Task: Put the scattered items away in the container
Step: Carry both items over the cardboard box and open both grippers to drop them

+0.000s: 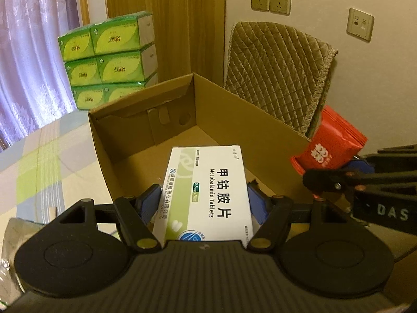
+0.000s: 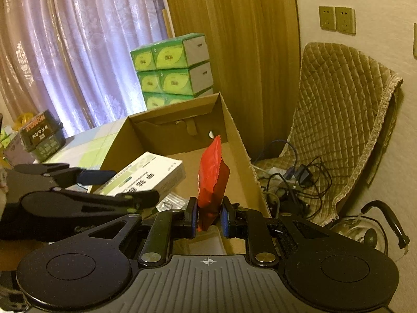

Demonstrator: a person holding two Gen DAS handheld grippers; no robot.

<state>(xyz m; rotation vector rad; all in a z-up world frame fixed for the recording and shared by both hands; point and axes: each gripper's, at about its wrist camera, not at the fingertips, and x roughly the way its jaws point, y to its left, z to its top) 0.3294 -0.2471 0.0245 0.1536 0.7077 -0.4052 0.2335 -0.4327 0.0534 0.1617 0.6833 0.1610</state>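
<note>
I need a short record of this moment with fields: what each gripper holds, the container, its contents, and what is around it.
left gripper: shut on the white medicine box, held over the box opening
right gripper: shut on the red packet, held upright
container: open cardboard box
contents: floor mostly bare; possibly a blister pack
surroundings: green tissue packs behind, quilted chair cover beside

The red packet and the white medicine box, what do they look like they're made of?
Red packet: probably thin plastic or foil film, slightly glossy, with a crimped zigzag edge. White medicine box: printed paperboard, smooth, with sharp folded edges.
</note>
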